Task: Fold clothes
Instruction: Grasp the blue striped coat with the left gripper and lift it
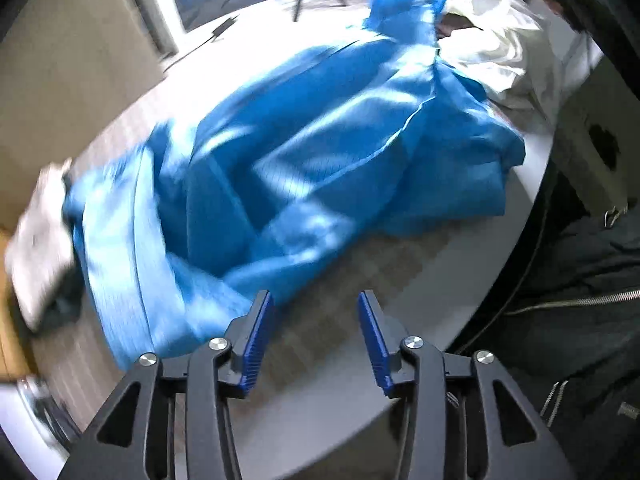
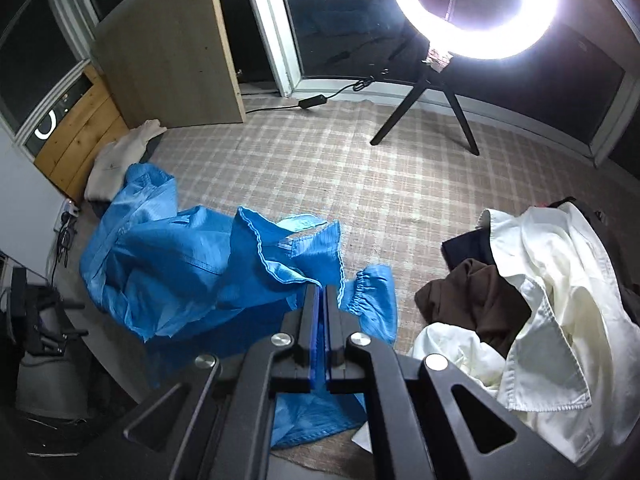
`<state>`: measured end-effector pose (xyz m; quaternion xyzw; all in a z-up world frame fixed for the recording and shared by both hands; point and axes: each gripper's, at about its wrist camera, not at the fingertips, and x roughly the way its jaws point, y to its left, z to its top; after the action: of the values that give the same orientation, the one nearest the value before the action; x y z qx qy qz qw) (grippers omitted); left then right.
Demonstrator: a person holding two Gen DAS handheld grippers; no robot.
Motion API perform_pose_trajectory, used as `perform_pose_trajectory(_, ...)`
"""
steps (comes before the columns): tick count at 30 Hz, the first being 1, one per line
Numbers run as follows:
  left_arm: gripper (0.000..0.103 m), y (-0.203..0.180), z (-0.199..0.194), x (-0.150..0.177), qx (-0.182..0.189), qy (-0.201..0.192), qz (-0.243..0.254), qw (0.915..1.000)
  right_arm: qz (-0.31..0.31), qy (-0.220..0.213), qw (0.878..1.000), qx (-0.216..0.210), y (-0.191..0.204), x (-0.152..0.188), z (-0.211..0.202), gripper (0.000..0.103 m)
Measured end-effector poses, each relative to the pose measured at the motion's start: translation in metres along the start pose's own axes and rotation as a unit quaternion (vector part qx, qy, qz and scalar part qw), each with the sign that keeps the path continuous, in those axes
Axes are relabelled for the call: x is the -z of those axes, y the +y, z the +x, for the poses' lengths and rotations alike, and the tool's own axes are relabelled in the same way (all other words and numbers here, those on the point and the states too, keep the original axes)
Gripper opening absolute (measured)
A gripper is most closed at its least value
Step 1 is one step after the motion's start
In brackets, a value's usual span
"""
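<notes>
So your shiny blue thin-fabric garment (image 2: pixel 180 256) is a rumpled heap on the plaid-patterned table top (image 2: pixel 320 168), left of centre, with creases running every way and no tidy fold showing anywhere. Your right gripper (image 2: pixel 320 292) has its jaws pressed together on an edge of that blue cloth, lifting it near the elastic cuff (image 2: pixel 370 280). Your left gripper (image 1: pixel 316 312) is spread wide with nothing between the pads, hovering over bare table just near of the heap.

On the right there's a loose pile: a crumpled white cotton shirt (image 2: pixel 560 300) with a brown garment (image 2: pixel 476 300) tucked into it, neither folded. On the far left, a cream piece (image 2: pixel 116 160) lies flatter, might be a folded one, can't say.

The left view is motion-smeared, so seams and sleeves are hard to pick out. The ring light (image 2: pixel 480 8) blows out the far table. What the blue heap hides underneath, no idea
</notes>
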<state>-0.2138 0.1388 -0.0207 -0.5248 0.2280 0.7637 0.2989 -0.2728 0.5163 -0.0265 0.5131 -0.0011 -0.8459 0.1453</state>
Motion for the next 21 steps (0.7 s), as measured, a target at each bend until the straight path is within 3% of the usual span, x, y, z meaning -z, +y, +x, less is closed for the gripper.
perform_pose_trajectory(2,0.044,0.019,0.01,-0.018,-0.003,-0.007,0.023,0.9997,-0.008,0.0,1.0,-0.004,0.001,-0.002,-0.001,0.002)
perform_pose_trajectory(6,0.044,0.022,0.03,-0.048,0.049,0.019,0.063,0.9966,-0.017,0.004,1.0,-0.013,0.003,-0.005,0.002,0.002)
perform_pose_trajectory(10,0.044,0.007,0.06,-0.079,0.113,0.055,0.126,0.9841,-0.025,0.012,0.999,-0.017,0.007,-0.006,0.004,0.002)
perform_pose_trajectory(15,0.044,-0.001,0.093,-0.098,0.125,0.089,0.17,0.9733,-0.027,0.015,0.999,-0.013,0.006,-0.007,0.004,0.002)
perform_pose_trajectory(16,0.039,-0.003,0.1,-0.101,0.129,0.098,0.175,0.9713,-0.029,0.017,0.999,-0.01,0.007,-0.007,0.004,0.002)
perform_pose_trajectory(17,0.015,-0.005,0.107,-0.101,0.133,0.113,0.173,0.9692,-0.031,0.018,0.999,-0.008,0.007,-0.008,0.005,0.002)
perform_pose_trajectory(18,0.0,-0.007,0.108,-0.1,0.137,0.121,0.17,0.9684,-0.033,0.017,0.999,-0.004,0.008,-0.009,0.005,0.002)
perform_pose_trajectory(21,0.001,0.0,0.091,-0.1,0.134,0.109,0.138,0.9752,-0.04,-0.002,0.999,-0.005,0.015,-0.017,-0.003,0.002)
